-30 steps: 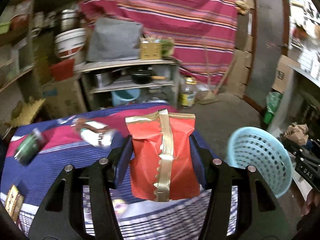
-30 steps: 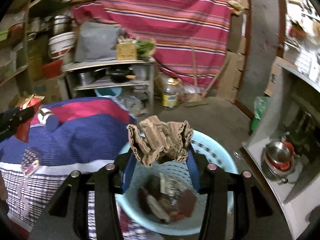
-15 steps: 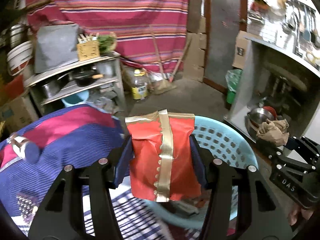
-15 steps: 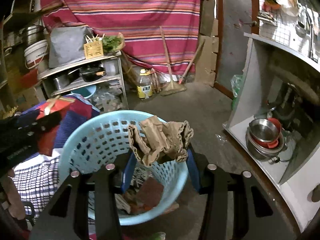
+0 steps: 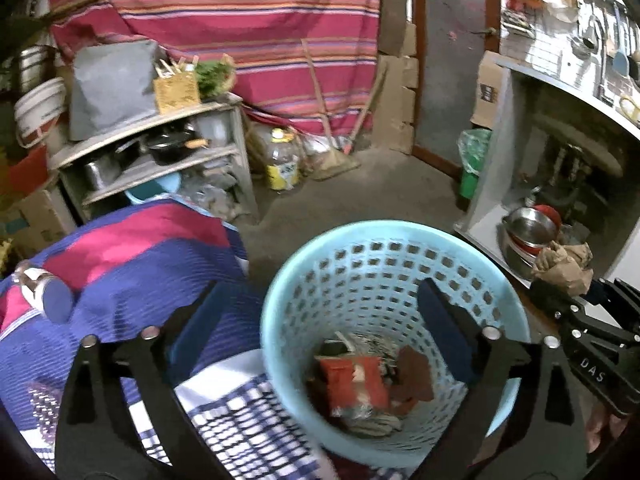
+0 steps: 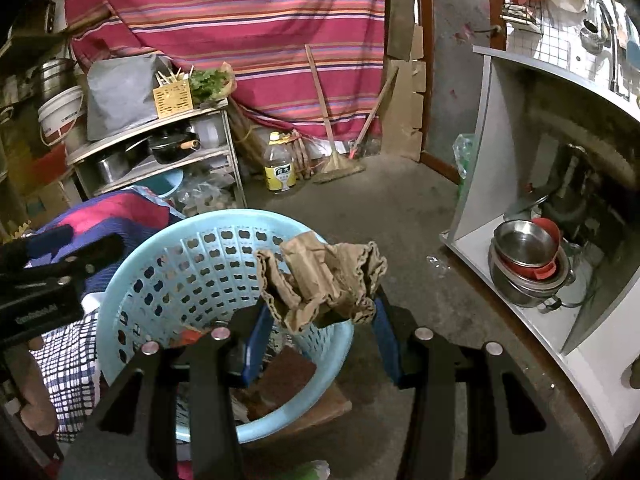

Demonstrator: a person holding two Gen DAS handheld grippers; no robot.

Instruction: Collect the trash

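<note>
Red pouch (image 5: 352, 380) has left the left gripper (image 5: 320, 344) since the earlier frame: it was clamped there, the jaws have just been opening, and now they stand wide w/ nothing between them. Pouch lies in the basket (image 5: 404, 248) on top of other trash, below the gap between the jaws. View has also swung from the bed (image 5: 132, 256) over to the basket.

Right gripper (image 6: 320, 320) has its jaws about half open, clamped on a crumpled brown paper wad (image 6: 320, 280). In the right wrist view the wad sits at the jaw tips, over the basket's near-right rim (image 6: 340, 344), not clearly over the middle. In the left wrist view the same wad shows right of the basket, beside the rim.

Risk: if the wad's let go here it could clip the rim and roll onto the floor, b/c it hangs at the edge and it's light and springy. It may also snag on a pad as the jaws part, since folds wrap both tips. Better to bring it left over the basket centre first, I'd judge. More trash is left on the bed: a can (image 5: 44, 292) at far left, so task isn't done.
</note>
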